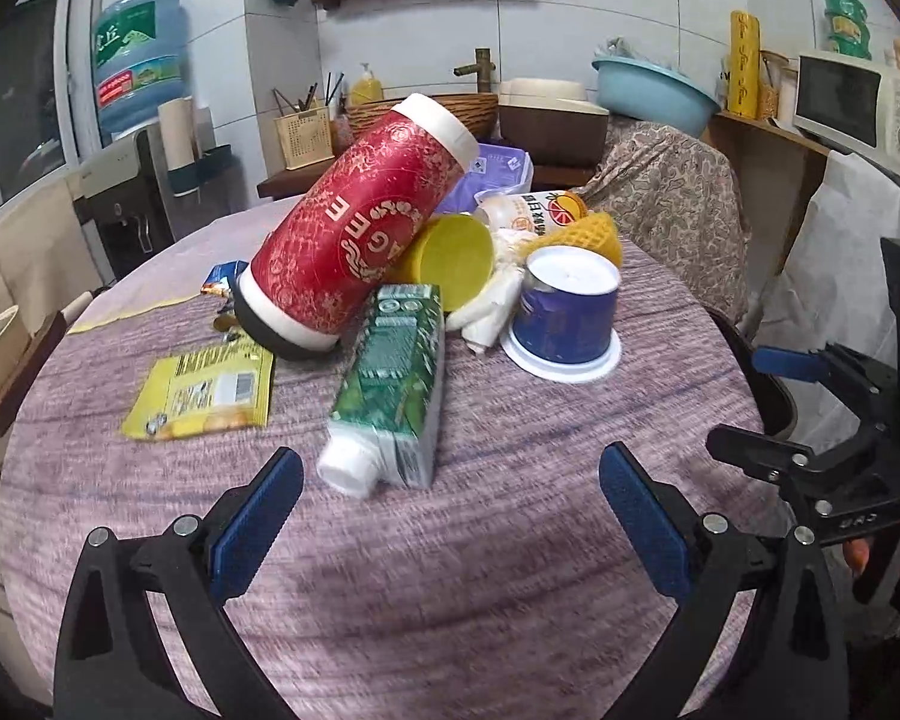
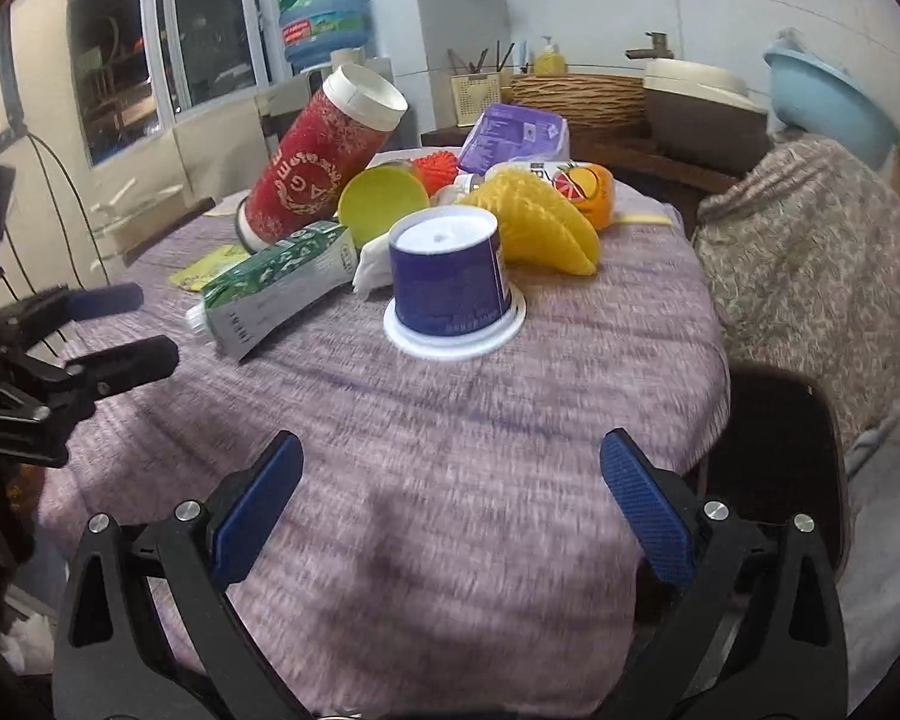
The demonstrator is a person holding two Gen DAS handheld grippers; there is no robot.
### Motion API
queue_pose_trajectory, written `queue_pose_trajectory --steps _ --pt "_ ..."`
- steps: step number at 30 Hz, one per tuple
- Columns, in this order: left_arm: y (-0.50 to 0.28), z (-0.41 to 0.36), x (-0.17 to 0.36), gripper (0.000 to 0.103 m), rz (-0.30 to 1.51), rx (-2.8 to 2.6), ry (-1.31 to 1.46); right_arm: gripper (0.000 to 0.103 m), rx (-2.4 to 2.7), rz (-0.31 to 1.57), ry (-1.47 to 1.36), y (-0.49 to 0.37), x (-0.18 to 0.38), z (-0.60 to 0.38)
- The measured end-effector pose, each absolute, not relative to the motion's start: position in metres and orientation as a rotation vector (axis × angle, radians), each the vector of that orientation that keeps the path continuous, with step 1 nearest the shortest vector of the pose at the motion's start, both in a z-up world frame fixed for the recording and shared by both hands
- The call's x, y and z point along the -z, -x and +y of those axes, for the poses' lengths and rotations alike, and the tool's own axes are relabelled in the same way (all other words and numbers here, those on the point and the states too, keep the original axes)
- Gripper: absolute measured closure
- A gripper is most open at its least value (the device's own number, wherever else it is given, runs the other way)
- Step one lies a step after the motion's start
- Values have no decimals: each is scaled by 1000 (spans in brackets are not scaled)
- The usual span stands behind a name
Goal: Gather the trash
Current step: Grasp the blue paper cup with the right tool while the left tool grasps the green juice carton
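Left wrist: crumpled green carton (image 1: 390,384), lilac cloth (image 1: 510,540).

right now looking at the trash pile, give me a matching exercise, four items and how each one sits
Items:
1. red canister
2. green carton
3. blue tub
4. yellow snack packet

States:
A. upside down on its rim
B. lying flat on the tablecloth
C. propped at a tilt on the pile
D. on its side, white cap toward the left gripper

Pairs: 1-C, 2-D, 3-A, 4-B

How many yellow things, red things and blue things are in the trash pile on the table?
Yellow: 3 – cup, foam net, flat packet
Red: 1 – tall canister
Blue: 1 – upside-down tub
Total: 5
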State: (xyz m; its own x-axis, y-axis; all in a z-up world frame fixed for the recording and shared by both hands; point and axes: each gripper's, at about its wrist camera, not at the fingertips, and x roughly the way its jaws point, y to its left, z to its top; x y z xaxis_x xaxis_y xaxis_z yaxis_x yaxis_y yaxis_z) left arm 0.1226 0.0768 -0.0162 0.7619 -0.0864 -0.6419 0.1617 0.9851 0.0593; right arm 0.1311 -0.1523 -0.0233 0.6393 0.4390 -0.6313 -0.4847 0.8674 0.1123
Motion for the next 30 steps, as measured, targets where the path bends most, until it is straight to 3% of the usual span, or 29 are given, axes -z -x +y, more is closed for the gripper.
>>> queue_pose_trajectory --steps 6,11,20,24,30 --pt "-168 87 17 5 771 148 -147 5 -563 735 136 -180 15 -120" --pt "-190 100 18 5 820 175 -74 12 -561 794 201 -216 18 -96" --pt "-210 96 26 5 872 160 -108 18 -533 831 228 -246 26 -76" --pt "-217 93 29 5 878 140 -127 30 -530 846 228 -254 29 -73" --pt "-228 90 33 5 896 115 -171 30 -529 834 225 -251 29 -73"
